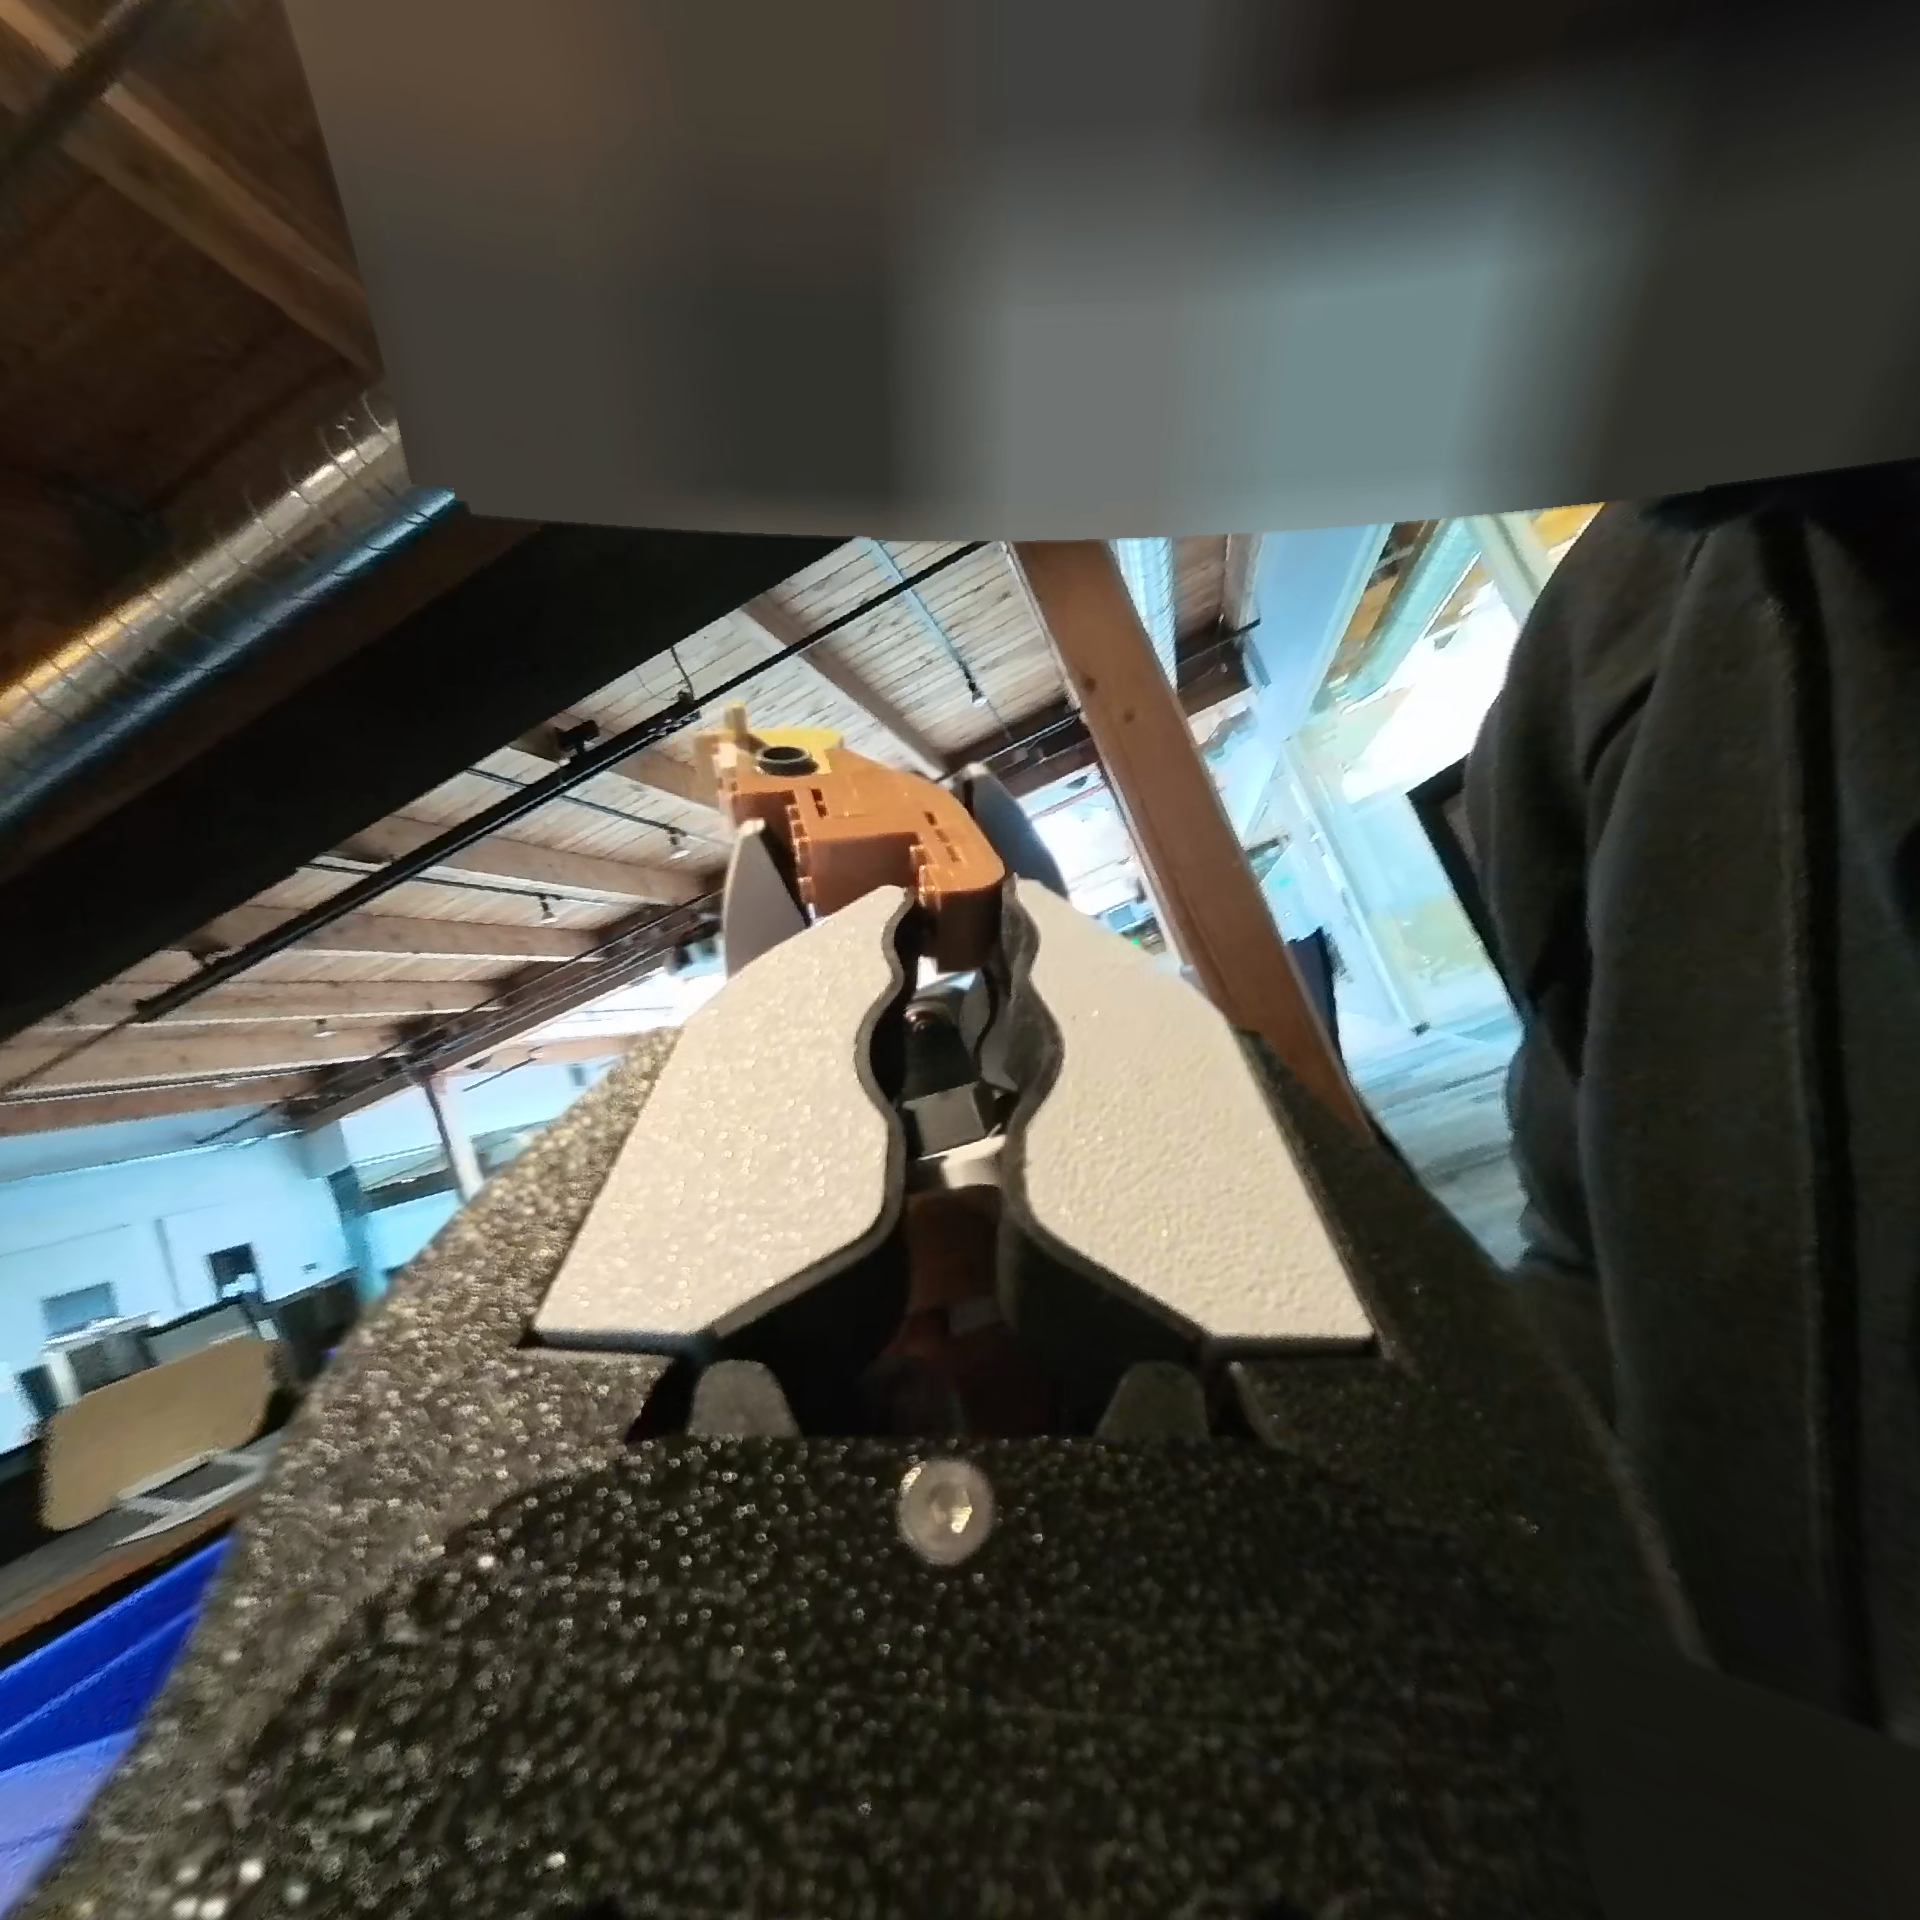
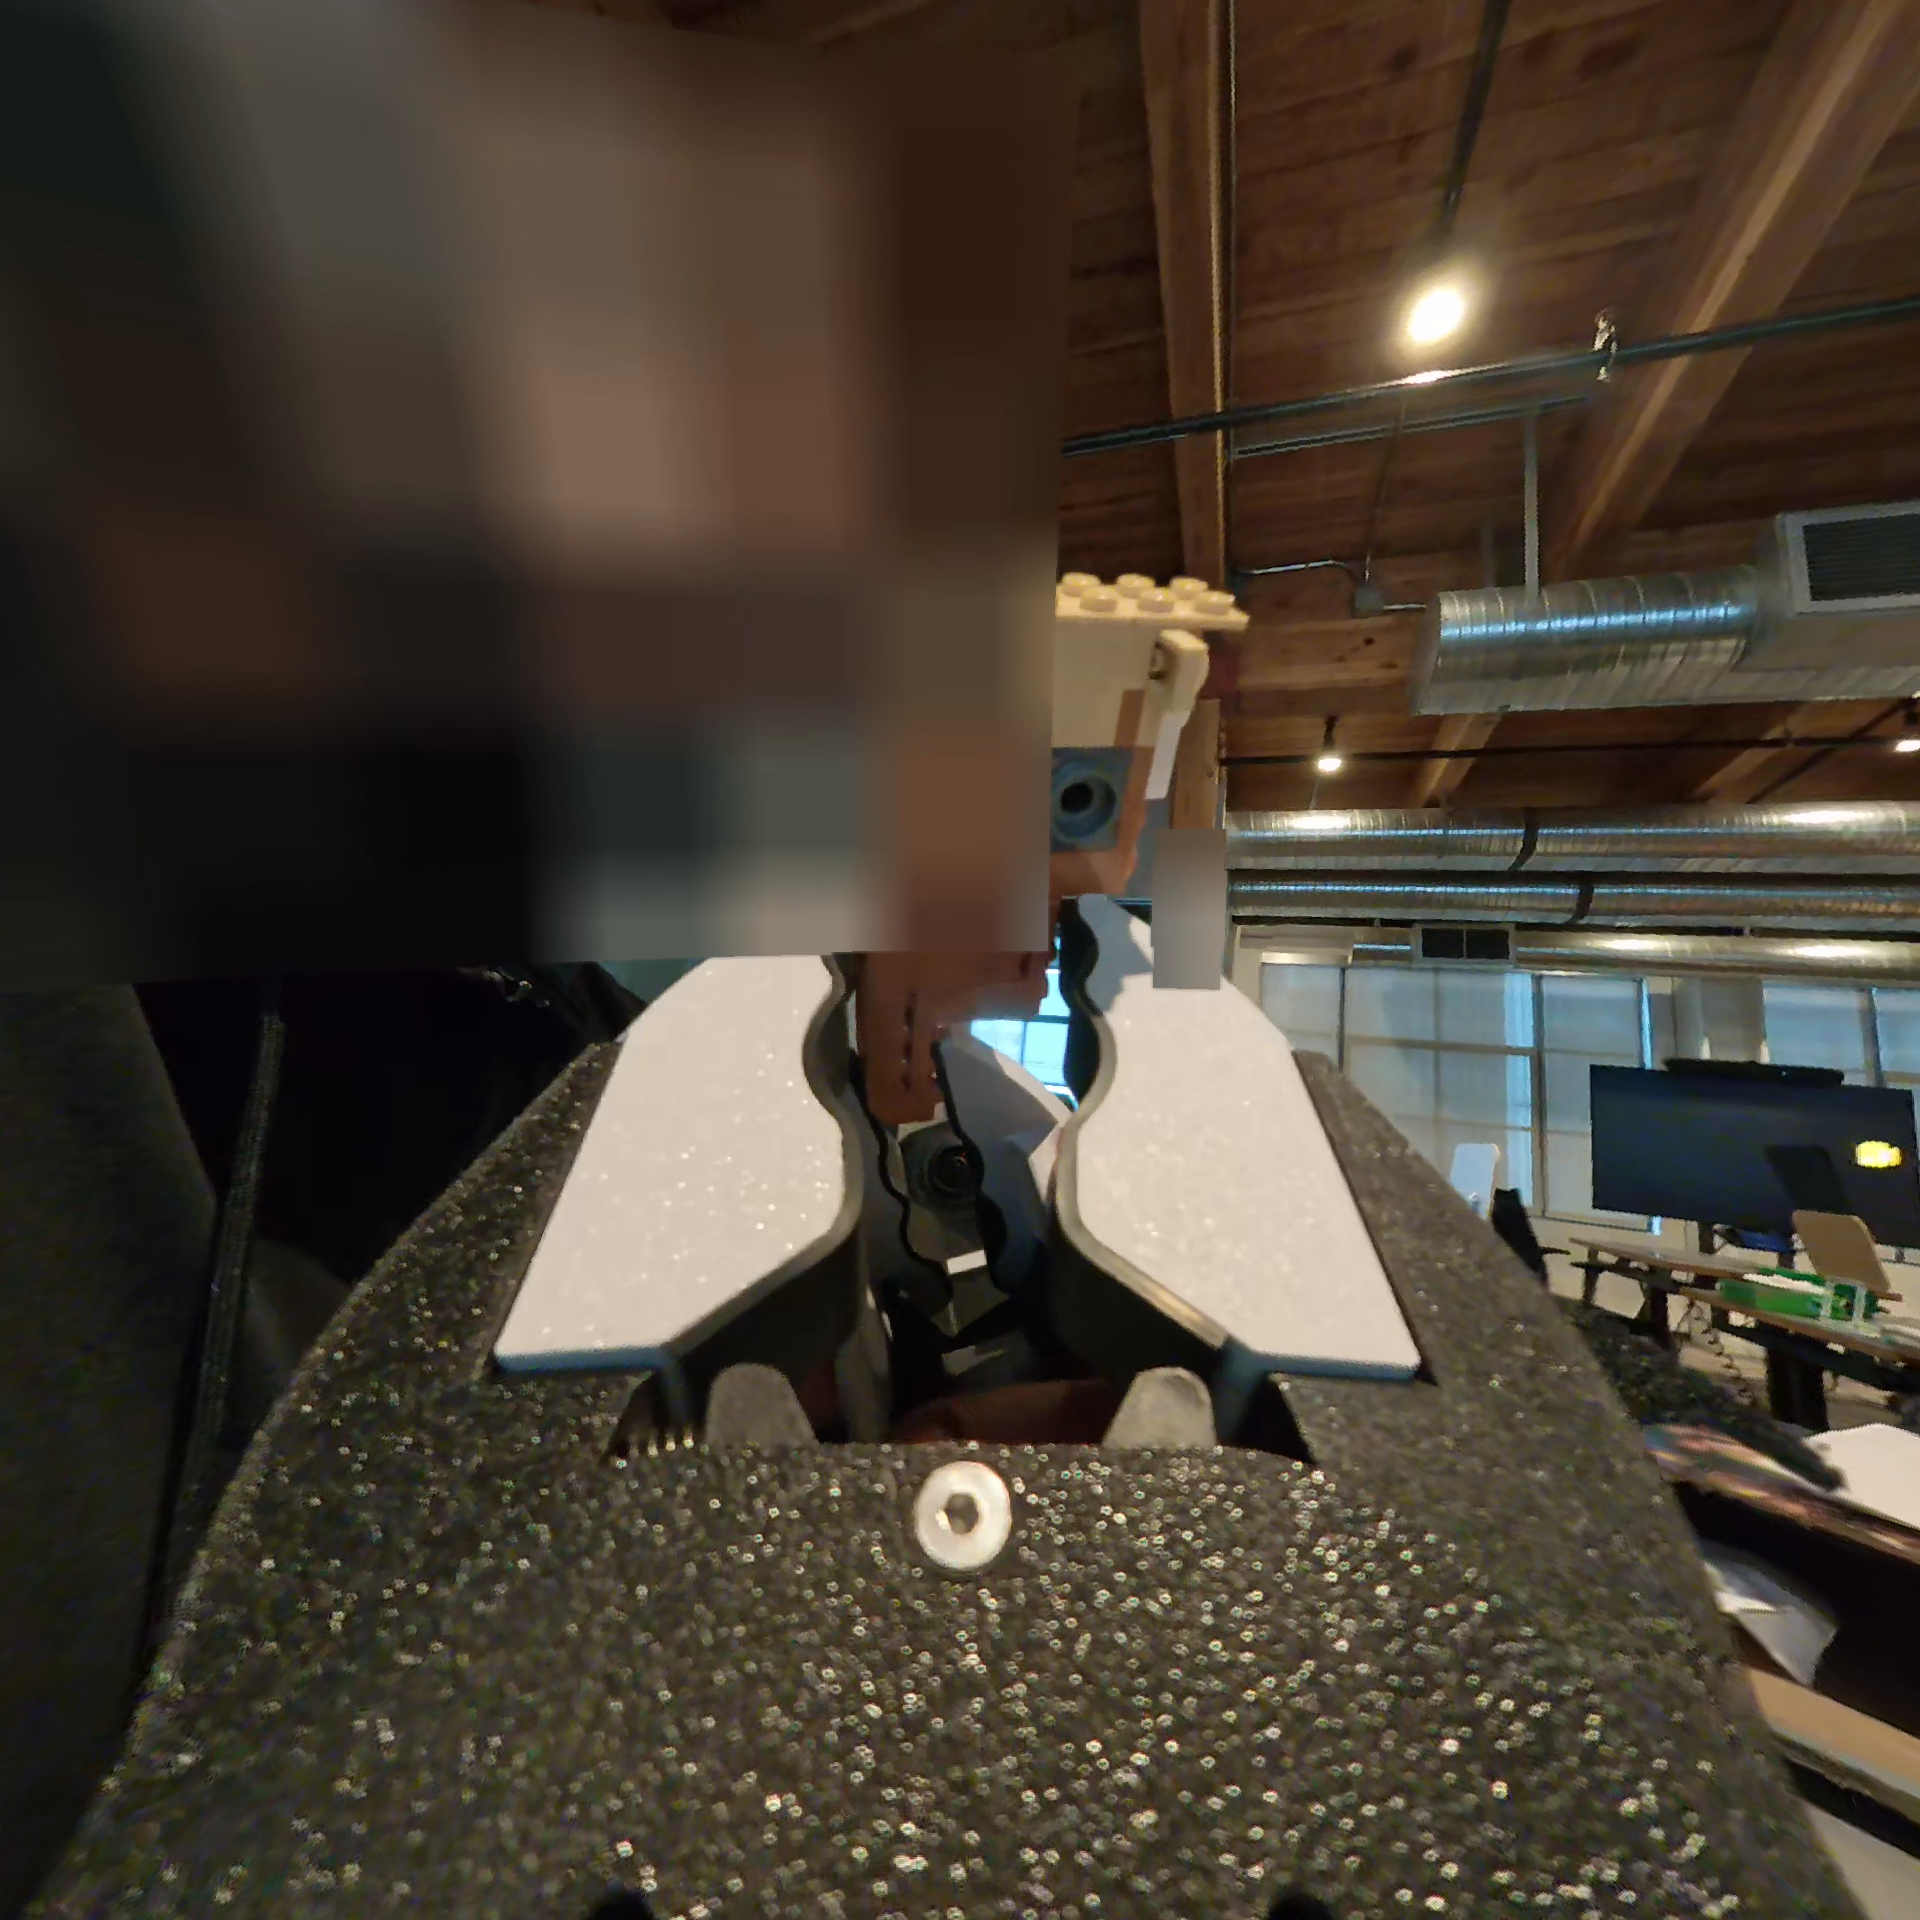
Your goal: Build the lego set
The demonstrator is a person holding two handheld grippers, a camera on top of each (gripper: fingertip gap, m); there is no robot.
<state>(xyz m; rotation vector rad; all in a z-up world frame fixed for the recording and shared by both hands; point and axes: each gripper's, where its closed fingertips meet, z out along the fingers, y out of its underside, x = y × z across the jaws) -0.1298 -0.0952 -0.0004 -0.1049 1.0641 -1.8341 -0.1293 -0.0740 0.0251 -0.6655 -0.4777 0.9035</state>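
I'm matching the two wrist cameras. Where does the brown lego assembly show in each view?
Left wrist view: brown lego assembly centre, above the near fingers, between the far gripper's fingers.
Right wrist view: centre, upper edge of the fingers, partly behind the blur patch.
Shared landmark: its dark round socket.

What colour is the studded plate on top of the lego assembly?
Cream: the studded plate shows best in the right wrist view.

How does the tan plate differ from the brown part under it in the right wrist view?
Colour: the tan plate is cream and the brown part is reddish brown. Position: the tan plate sits at the top of the build, clear above the right tongs, while the brown part sits down between them. Both appear joined in one build.
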